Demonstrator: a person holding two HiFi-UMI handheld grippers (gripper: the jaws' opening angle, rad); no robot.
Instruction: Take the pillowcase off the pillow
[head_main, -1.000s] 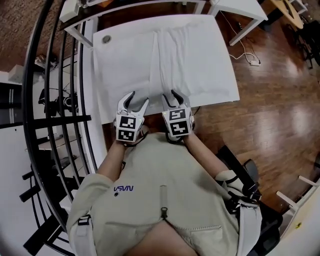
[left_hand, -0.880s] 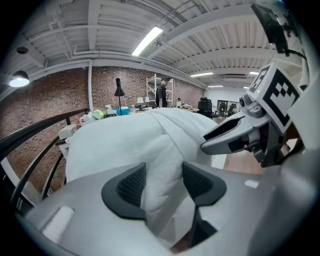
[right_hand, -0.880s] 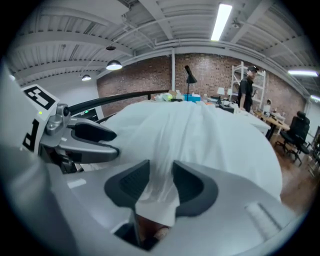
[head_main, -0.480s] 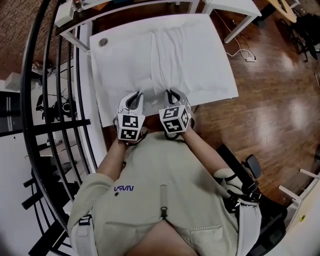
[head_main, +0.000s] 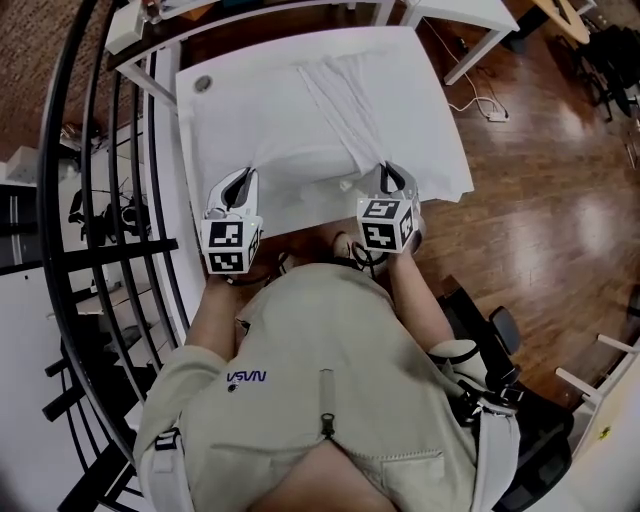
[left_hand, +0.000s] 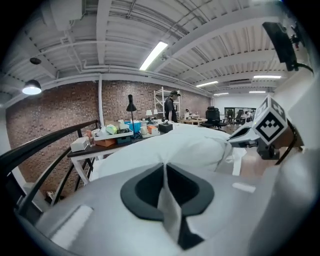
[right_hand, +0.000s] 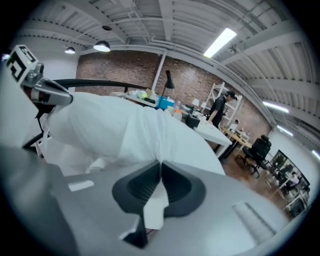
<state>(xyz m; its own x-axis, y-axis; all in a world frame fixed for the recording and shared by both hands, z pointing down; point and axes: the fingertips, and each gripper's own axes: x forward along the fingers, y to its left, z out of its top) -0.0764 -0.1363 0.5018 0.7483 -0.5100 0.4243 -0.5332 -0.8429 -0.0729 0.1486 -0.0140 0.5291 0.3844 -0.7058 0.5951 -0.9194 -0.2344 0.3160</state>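
Head view | left claw (head_main: 238, 182), right claw (head_main: 393, 176): just closed, pinching pillowcase (head_main: 320, 140) near edge, well apart; at table (head_main: 192, 112) front edge

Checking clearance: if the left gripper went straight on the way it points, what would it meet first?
Likely the pillow bulging just ahead; the left gripper has just closed its jaws on the pillowcase.

A white tabletop (head_main: 200, 140), a round grommet (head_main: 203, 85) set in its far left corner, stands on a polished wooden floor (head_main: 540, 200). A curved black railing (head_main: 62, 200) runs along the tabletop's left, and a white cable (head_main: 488, 108) trails to its right. Beyond the tabletop rise a brick wall (left_hand: 60, 112) and a black desk lamp (left_hand: 131, 106).
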